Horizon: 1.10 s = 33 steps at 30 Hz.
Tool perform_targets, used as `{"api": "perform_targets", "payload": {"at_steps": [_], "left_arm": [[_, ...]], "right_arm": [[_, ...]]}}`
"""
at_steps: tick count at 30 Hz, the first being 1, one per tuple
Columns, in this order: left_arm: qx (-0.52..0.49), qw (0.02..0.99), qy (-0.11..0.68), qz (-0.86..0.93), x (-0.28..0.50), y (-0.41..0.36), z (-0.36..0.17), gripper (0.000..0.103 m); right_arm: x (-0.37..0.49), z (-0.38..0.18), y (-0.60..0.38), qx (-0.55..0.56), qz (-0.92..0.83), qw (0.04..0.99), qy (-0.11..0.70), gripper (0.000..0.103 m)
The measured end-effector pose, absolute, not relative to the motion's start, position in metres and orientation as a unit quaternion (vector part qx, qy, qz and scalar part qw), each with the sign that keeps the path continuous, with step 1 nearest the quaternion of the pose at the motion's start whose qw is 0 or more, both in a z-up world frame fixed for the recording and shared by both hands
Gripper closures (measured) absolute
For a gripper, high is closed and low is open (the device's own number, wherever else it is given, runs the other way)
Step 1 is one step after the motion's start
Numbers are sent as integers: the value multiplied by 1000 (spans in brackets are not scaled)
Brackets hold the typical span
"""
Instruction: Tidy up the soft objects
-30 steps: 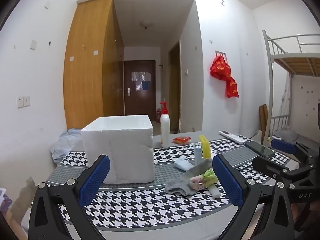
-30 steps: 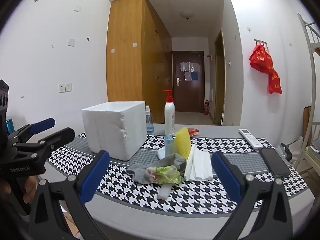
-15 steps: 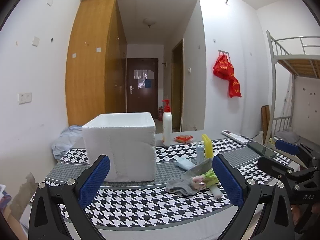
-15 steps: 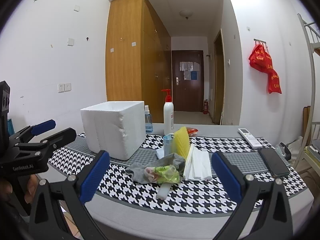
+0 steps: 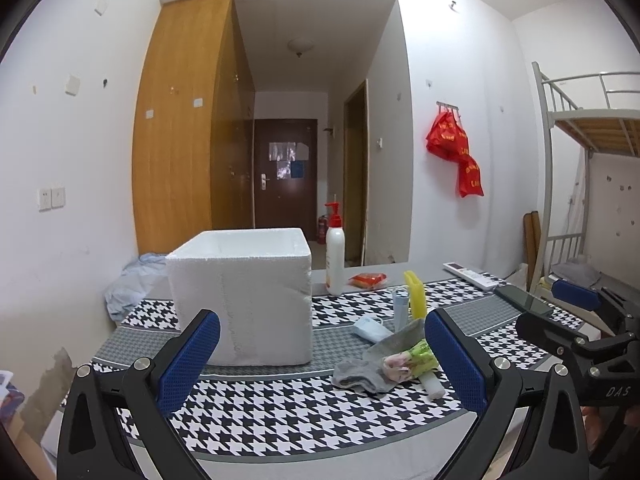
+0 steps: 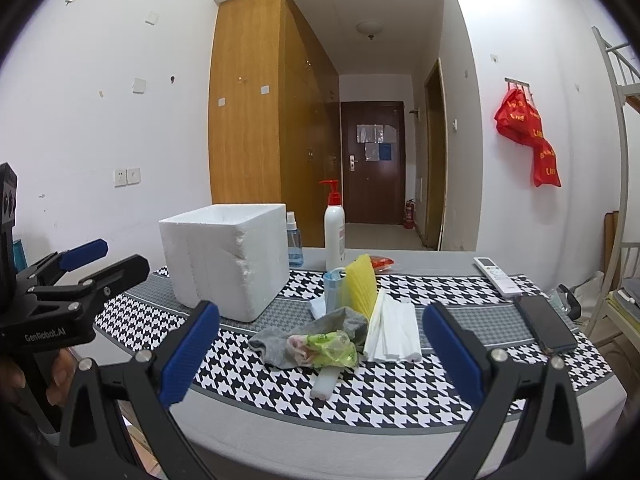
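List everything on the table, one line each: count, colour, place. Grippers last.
foam box: 1, white, left
pump bottle: 1, white, red top, behind pile
spray bottle: 1, blue, behind box
sock: 1, grey, centre
sponge: 1, yellow, upright
tissues: 1 stack, white, right of sock
remote: 1, white, right
phone: 1, black, right edge
left gripper: open, empty
right gripper: open, empty

Bright even indoor light, sharp focus, heavy fisheye warp, dark corner vignette
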State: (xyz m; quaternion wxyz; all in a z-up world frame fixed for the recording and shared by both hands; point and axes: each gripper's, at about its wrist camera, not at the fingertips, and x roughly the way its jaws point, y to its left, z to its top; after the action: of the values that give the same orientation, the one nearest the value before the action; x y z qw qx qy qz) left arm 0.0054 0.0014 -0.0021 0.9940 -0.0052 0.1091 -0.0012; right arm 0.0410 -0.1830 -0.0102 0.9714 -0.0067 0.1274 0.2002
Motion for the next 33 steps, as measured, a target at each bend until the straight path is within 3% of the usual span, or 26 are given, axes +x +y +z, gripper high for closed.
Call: {"api": "perform_targets", "payload": {"at_steps": [33], "left_arm": [[-13, 990, 140, -15, 34, 7, -7, 1]], "right_arm": [[70, -16, -184, -9, 190, 969, 160, 0]]}}
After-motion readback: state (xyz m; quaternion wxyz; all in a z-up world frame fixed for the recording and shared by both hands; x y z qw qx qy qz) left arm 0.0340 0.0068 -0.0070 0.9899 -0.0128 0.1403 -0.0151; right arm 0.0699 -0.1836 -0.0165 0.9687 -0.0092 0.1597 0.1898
